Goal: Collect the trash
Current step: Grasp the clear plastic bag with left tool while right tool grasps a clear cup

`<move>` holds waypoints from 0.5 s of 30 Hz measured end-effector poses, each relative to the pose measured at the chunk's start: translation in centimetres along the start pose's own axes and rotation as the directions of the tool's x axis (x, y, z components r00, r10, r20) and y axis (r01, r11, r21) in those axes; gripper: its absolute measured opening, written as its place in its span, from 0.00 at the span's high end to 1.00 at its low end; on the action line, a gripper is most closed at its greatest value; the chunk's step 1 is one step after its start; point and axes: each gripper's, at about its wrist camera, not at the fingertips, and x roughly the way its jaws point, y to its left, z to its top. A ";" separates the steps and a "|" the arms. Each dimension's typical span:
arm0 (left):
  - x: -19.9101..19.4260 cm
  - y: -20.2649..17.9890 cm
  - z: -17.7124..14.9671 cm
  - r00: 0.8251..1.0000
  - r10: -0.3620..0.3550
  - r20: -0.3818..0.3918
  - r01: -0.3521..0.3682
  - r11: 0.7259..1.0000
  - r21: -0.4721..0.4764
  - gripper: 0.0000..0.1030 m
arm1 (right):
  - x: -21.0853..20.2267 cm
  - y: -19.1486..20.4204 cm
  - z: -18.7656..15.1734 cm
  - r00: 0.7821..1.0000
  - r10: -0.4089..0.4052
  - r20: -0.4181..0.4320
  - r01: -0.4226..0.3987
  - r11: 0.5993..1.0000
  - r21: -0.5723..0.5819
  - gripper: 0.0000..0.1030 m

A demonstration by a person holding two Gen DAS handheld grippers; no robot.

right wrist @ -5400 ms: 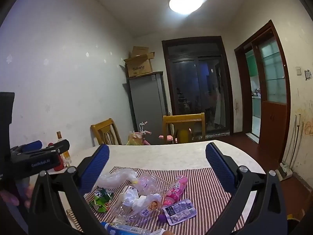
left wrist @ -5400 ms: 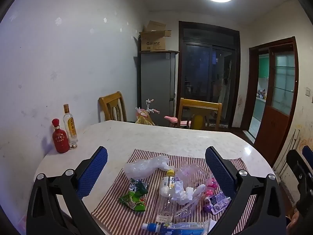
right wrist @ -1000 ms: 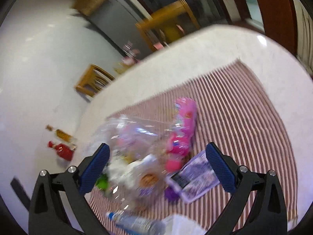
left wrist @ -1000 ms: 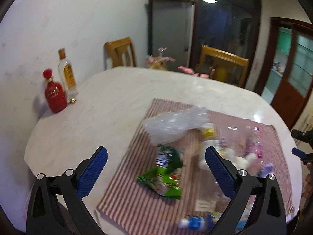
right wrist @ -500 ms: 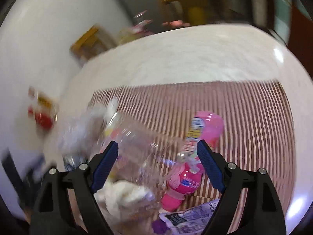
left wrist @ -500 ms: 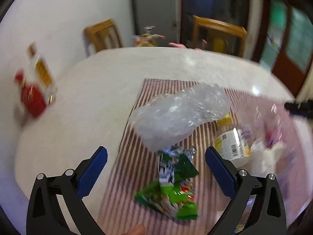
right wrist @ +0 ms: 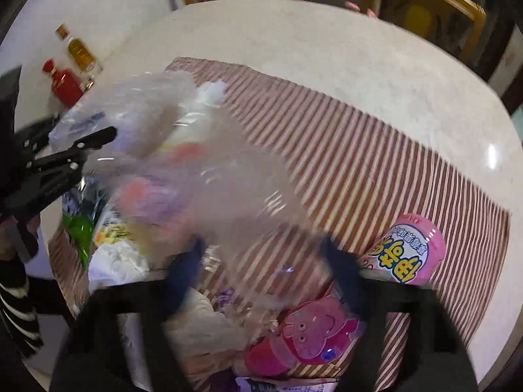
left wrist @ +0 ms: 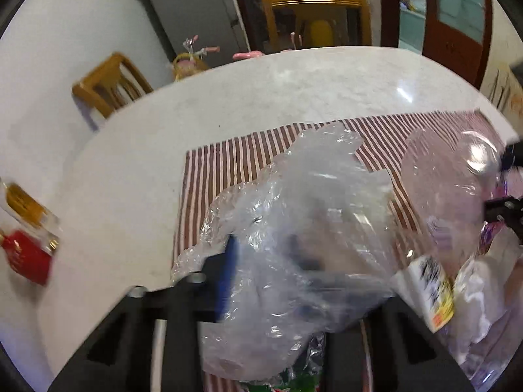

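Note:
Trash lies on a red-and-white striped cloth (left wrist: 228,160) on the round marble table. My left gripper (left wrist: 287,281) reaches into a crumpled clear plastic bag (left wrist: 294,215); the bag hides its right finger and its jaws are partly closed around the plastic. My right gripper (right wrist: 261,261) straddles a second clear plastic bag (right wrist: 222,183), with the fingers apart on either side. A pink bottle (right wrist: 408,254) and a pink pig-shaped bottle (right wrist: 310,330) lie by the right finger. A green wrapper (right wrist: 78,228), white tissue (right wrist: 114,261) and a yellow-labelled bottle (left wrist: 434,287) lie in the pile.
A red bottle (right wrist: 63,85) and a clear liquor bottle (right wrist: 78,52) stand at the table's left edge by the wall. Wooden chairs (left wrist: 313,16) stand behind the table. The left gripper shows in the right wrist view (right wrist: 59,163) at the left.
Both grippers have dropped down and forward into the trash pile. The left jaws have narrowed around the crumpled clear bag; the right fingers now straddle the other clear bag.

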 end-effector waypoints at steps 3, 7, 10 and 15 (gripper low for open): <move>-0.6 1.3 -0.3 0.996 -0.078 0.031 0.081 0.992 -0.096 0.83 | -0.1 -1.0 -0.1 0.999 0.045 0.000 -0.045 0.998 0.052 0.44; -3.2 3.5 -0.7 0.979 -0.156 0.132 0.181 0.963 -0.199 0.86 | -2.2 -1.5 -0.6 0.993 0.090 0.076 -0.097 0.990 0.106 0.49; -5.6 4.7 -1.2 0.971 -0.144 0.192 0.187 0.956 -0.228 0.86 | -5.2 -1.4 -0.6 0.980 0.103 0.169 -0.125 0.984 0.126 0.49; -11.0 5.4 -2.7 0.937 -0.168 0.305 0.258 0.924 -0.283 0.86 | -7.2 -2.0 -1.5 0.953 0.139 0.271 -0.197 0.960 0.200 0.49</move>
